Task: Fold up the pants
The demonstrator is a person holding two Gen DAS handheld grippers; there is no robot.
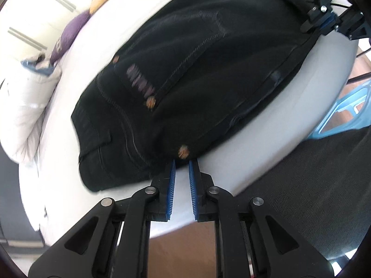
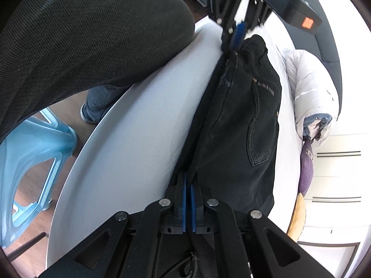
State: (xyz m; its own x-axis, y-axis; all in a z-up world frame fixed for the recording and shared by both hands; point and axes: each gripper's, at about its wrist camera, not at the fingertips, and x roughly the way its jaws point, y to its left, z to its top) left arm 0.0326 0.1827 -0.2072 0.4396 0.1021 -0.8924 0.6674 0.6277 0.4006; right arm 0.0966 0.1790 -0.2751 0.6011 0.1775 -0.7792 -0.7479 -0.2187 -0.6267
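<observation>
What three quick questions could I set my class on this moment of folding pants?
1. True or false: the right gripper is shut on an edge of the black pants.
2. Pick one: the plastic stool beside the white surface is A) red, B) light blue, C) yellow.
3. In a few words: which garment lies beyond the pants, on the side away from the stool?

Key: 1 true; 2 B; 3 a pale padded jacket.
</observation>
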